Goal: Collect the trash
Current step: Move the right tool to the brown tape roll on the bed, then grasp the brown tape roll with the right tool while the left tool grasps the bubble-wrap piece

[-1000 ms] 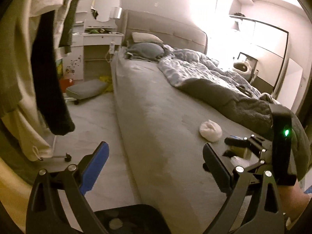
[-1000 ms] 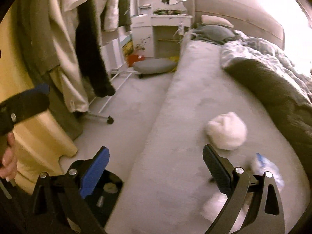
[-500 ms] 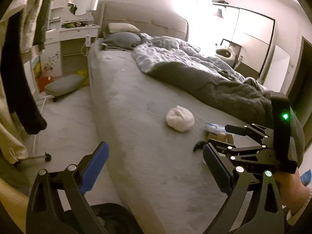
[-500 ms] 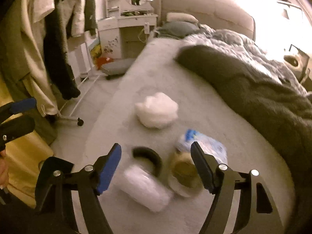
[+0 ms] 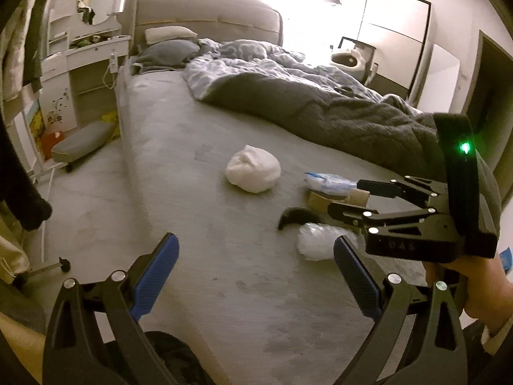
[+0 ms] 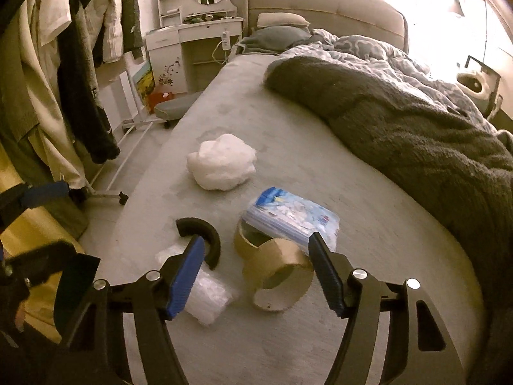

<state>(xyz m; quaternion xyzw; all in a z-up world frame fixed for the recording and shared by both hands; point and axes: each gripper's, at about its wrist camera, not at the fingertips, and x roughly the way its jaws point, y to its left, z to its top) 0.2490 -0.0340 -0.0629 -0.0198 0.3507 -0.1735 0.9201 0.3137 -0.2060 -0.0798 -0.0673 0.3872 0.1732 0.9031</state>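
Note:
Trash lies on the grey bed: a crumpled white wad, a blue-and-white plastic packet, two brown tape rolls, a black curved piece and a clear plastic wrapper. My right gripper is open, just above the tape rolls and wrapper, holding nothing. My left gripper is open and empty over the bed's near part; the white wad lies ahead of it and the right gripper is at its right.
A dark blanket covers the bed's right half. Hanging clothes on a wheeled rack stand left. A white dresser and a grey cushion are on the floor side. A black bag sits below my left gripper.
Both grippers have swung right from the floor and bed edge to over the bed. The right gripper has closed in low over the tape rolls and wrapper, jaws narrower than a second ago.

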